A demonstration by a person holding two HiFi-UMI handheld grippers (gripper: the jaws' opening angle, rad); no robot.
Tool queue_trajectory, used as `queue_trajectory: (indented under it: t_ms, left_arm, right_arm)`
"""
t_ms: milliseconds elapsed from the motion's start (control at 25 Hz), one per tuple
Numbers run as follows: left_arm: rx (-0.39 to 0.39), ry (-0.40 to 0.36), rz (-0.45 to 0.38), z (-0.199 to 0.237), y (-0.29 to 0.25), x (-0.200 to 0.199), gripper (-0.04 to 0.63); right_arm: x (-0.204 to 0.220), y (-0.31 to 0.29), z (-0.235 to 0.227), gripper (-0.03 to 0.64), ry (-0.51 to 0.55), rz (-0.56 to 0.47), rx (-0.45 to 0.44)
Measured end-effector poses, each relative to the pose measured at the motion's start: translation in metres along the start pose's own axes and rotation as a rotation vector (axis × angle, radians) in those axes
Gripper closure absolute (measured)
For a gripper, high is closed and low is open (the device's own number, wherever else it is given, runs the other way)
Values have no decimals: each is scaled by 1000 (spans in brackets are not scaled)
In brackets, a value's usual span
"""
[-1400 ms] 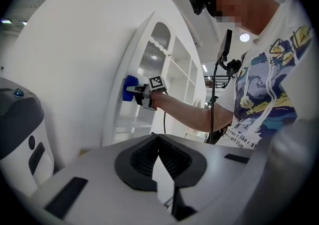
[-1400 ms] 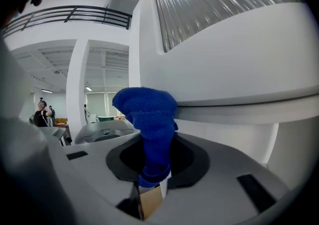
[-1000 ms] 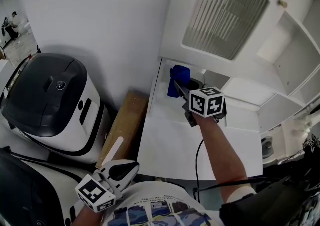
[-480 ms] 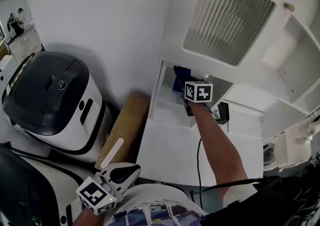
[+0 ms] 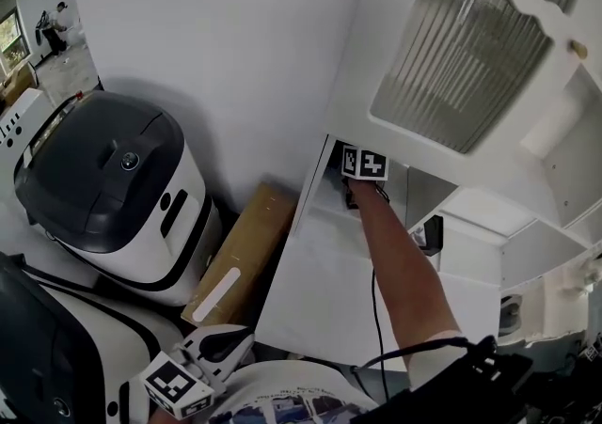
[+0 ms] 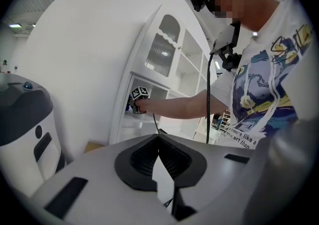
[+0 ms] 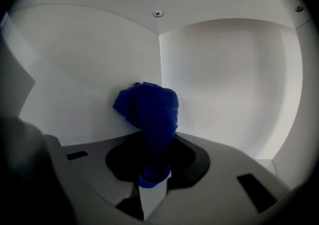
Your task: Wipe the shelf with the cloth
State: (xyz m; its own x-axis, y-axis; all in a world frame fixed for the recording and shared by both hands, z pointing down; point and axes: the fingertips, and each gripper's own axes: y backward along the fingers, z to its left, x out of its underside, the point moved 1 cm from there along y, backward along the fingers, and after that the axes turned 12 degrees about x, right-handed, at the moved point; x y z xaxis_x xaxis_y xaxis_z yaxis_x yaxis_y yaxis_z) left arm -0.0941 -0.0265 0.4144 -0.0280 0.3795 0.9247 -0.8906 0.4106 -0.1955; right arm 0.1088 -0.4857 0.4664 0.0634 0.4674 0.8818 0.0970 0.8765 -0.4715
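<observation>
Cloth (image 7: 149, 114), clamped in the right gripper (image 7: 152, 178), is deep inside the shelf (image 5: 320, 220), so wiping looks underway but unfinished; the left gripper (image 6: 158, 139) hangs closed and empty.

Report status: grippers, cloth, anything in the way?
Right gripper shut on cloth, near shelf back corner. Left gripper shut, empty, held low. No obstacle seen.
</observation>
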Motion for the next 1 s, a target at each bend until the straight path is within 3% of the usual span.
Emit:
queue_trajectory:
  t_ms: [320,480,760,1000]
  left_arm:
    - [-33,18,3,10,8,2,583]
    - [-4,9,5,13,3,-1,583]
    - [63,-9,19,13,-7,-3,583]
    - [86,-12,16,13,-8,-4,583]
  right_arm:
    - [10,-12,-11,515,82,73,49]
    - [18,-9,-33,515,159,108,108]
    - [32,8,-94,515,189,160,247]
    - [37,21,-119,515,235,179,324]
